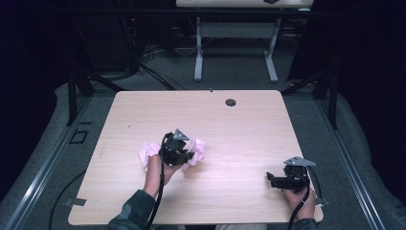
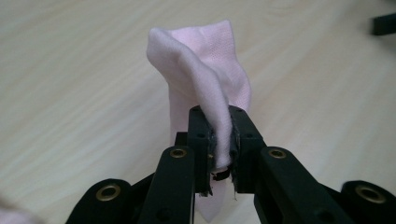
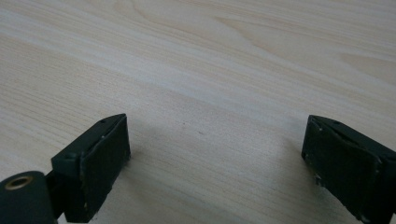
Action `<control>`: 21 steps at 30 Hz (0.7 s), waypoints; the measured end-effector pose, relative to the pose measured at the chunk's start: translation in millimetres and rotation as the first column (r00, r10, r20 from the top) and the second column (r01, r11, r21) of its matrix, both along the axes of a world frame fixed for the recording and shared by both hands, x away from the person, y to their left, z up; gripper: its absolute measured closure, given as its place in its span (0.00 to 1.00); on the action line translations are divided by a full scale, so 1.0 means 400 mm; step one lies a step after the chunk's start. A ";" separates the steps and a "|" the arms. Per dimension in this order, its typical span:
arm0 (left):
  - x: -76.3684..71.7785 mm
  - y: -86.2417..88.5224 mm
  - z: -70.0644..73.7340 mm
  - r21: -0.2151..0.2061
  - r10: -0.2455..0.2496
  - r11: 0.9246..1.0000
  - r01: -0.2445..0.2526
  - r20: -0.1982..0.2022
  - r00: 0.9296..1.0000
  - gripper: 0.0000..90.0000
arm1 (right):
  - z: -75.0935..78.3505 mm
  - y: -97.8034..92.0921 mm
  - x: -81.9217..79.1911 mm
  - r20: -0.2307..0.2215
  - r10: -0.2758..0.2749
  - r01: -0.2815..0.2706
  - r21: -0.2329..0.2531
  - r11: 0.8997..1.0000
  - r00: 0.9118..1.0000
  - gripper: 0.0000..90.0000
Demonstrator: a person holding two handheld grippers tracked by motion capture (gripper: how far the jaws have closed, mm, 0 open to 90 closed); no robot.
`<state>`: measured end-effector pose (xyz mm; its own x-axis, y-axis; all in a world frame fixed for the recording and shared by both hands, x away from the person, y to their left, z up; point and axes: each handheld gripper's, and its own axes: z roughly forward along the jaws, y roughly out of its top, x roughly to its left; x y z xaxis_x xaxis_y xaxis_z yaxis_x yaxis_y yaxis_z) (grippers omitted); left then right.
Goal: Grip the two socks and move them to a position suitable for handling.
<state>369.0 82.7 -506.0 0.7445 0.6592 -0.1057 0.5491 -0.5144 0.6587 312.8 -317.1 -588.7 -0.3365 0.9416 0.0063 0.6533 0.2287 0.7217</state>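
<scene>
- Counting the things, I find one pink cloth, one wooden table, two grippers and two hands.
- One small round hole sits in the table top, near the far edge, well past the cloth.
- The pink cloth lies on the table, a bit to the left of its middle and closer to the person than the hole is.
- Some of the cloth shows on each side of the left gripper.
- The left gripper sits right on top of the cloth.
- Its two black jaws are squeezed tight on a fold of the cloth, and in the left gripper view the pink cloth stands up from between them.
- The left hand holds that gripper from behind, and the arm in a dark sleeve comes up from the near edge of the table.
- The right gripper is well apart from the cloth, off to the right and near the front corner of the table.
- Its jaws are spread wide, with nothing but bare table between them.
- The right gripper points left, toward the cloth.
- The right hand holds it from behind, close to the near edge of the table.
- A black cable hangs from the left gripper along the arm.
</scene>
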 end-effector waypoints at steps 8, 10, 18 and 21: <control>-0.011 -0.106 -0.113 -0.001 -0.132 0.991 0.133 -0.141 0.981 0.81 | 0.000 0.000 0.000 0.004 -0.001 0.001 0.004 1.000 1.000 0.09; -0.009 -0.110 -0.121 -0.017 -0.138 0.990 0.137 -0.147 0.979 0.64 | 0.000 0.000 0.000 0.003 -0.001 0.001 0.004 1.000 1.000 0.09; -0.045 -0.027 -0.064 -0.030 -0.078 0.997 0.077 -0.023 0.997 0.29 | 0.005 0.000 0.000 -0.006 0.011 -0.011 0.001 1.000 1.000 0.13; -0.074 0.003 -0.062 -0.016 -0.074 0.997 0.074 0.000 0.997 0.30 | 0.016 0.017 -0.012 -0.002 0.046 -0.046 0.016 0.999 0.999 0.15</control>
